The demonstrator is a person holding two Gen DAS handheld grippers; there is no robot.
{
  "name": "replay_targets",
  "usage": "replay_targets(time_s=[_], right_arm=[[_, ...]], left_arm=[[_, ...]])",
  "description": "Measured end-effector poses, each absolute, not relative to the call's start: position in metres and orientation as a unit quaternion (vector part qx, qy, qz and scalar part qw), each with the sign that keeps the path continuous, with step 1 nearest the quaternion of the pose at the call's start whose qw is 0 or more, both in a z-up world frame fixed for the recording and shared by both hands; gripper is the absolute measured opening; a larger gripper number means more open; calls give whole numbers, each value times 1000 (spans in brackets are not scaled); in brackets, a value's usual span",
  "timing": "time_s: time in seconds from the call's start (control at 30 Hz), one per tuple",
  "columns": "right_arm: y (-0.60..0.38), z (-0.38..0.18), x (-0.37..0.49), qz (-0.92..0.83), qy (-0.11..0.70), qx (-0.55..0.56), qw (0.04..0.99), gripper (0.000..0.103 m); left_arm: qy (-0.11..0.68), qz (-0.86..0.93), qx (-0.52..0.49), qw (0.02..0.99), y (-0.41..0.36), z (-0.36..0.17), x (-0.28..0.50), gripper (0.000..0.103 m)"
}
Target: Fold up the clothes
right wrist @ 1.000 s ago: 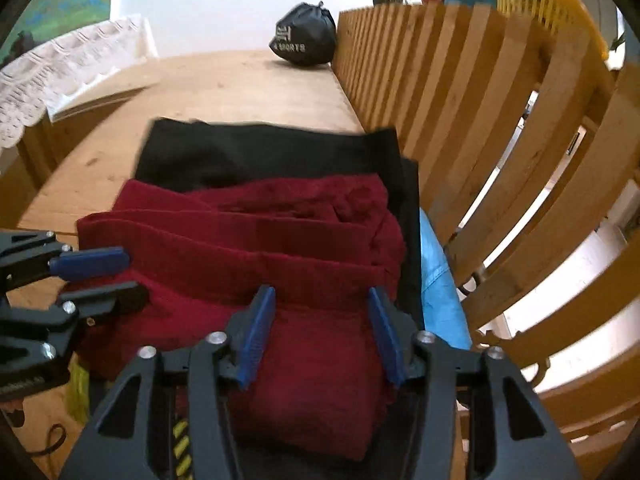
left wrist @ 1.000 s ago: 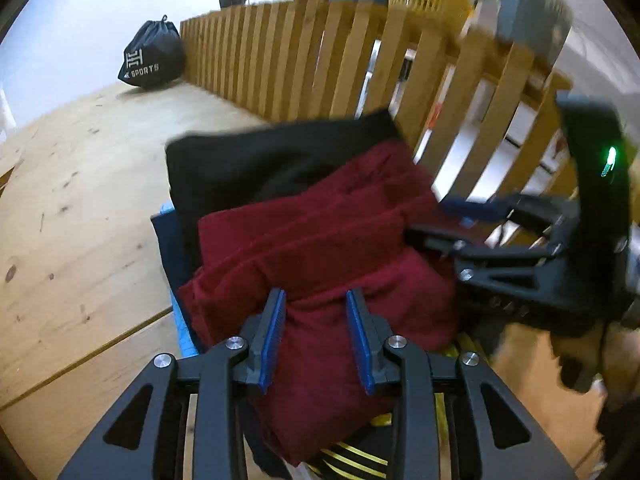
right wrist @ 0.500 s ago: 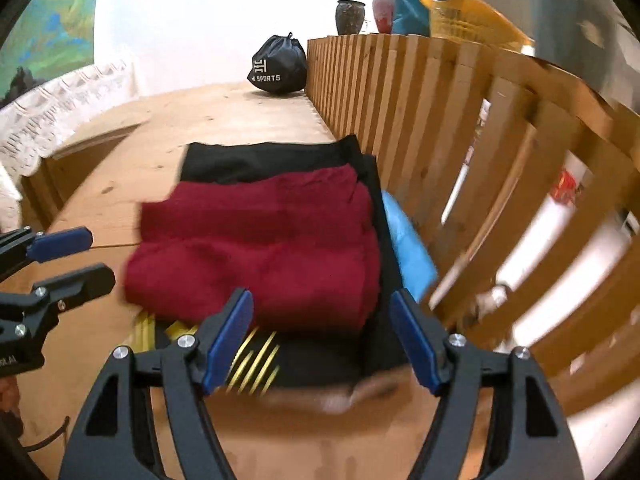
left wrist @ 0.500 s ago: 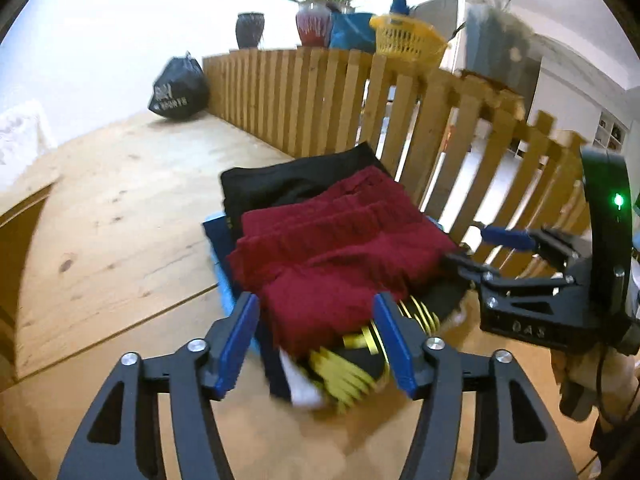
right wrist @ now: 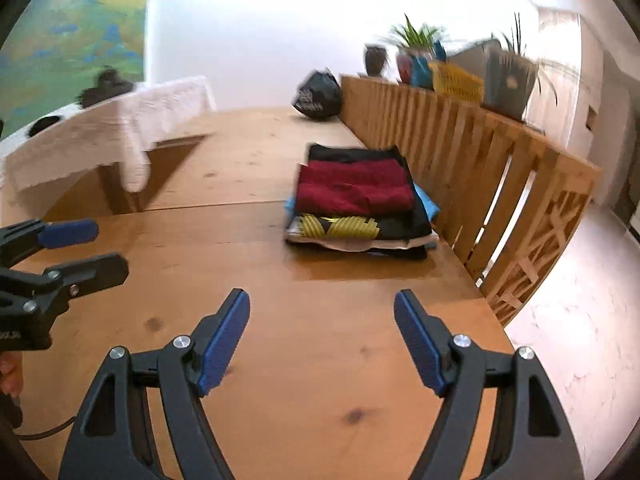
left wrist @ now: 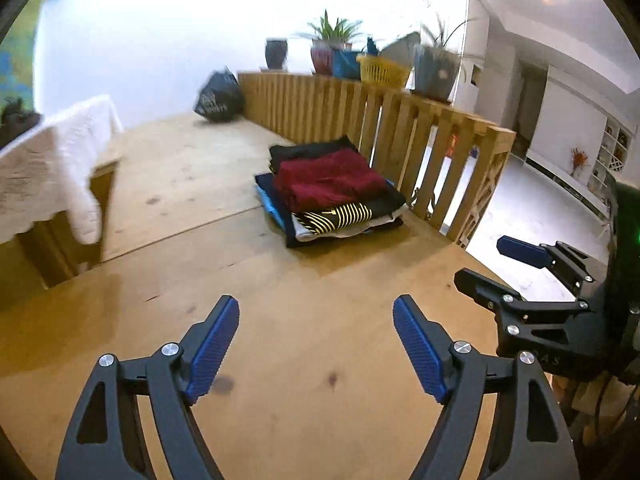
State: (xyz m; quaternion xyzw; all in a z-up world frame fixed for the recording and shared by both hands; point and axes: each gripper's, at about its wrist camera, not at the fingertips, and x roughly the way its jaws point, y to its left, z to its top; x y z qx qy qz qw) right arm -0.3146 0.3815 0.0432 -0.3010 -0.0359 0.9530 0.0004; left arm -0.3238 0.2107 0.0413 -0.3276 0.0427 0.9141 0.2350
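Observation:
A stack of folded clothes (left wrist: 332, 192) (right wrist: 356, 200) lies on the wooden table (left wrist: 280, 340) beside the slatted railing. A dark red garment (left wrist: 328, 178) (right wrist: 354, 190) is on top, over a black one with yellow stripes (left wrist: 340, 214) (right wrist: 340, 228) and blue and black pieces below. My left gripper (left wrist: 316, 344) is open above bare wood, well back from the stack. My right gripper (right wrist: 322, 340) is open too, equally far back. Each gripper shows in the other's view: the right one (left wrist: 500, 260) at the right edge, the left one (right wrist: 92, 246) at the left edge.
A wooden slatted railing (left wrist: 392, 128) (right wrist: 460, 148) runs along the table's right side, with plant pots (left wrist: 324, 56) and a yellow basket (left wrist: 384, 70) on top. A black bag (left wrist: 218, 98) sits at the far end. A white lace cloth (left wrist: 44, 168) covers a lower table at left.
Both grippers let go of the red garment, opened wide and pulled back from the stack. The red garment now rests on top of the pile.

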Motion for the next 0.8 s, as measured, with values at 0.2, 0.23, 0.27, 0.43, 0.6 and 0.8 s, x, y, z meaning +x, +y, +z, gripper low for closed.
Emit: replay_targets(time_s=[0.2,0.23,0.27,0.43,0.6,0.8], right_arm=[[348,68,-220,965,-59,-255,5,75],[345,72,-204,967,-56,-247,3,75],[343,75,-193,969,-52,-243,1,79],[336,74,-143,972,-32,-233,14,85],[339,56,-117,966,-9,-256,20,85],[333,37,-101,957,-10,-288,40,85]], left_arm=[[67,920,-310,231,196,46,-235,78],[69,920,-307,232,195,46,-223,78],[70,921,-304,233,193,45,-210,78],[78,924,-288,239,186,43,-148,78],[76,915,-311,246,179,28,-121,78],[89,909,-328,241,179,11,-102,78]])
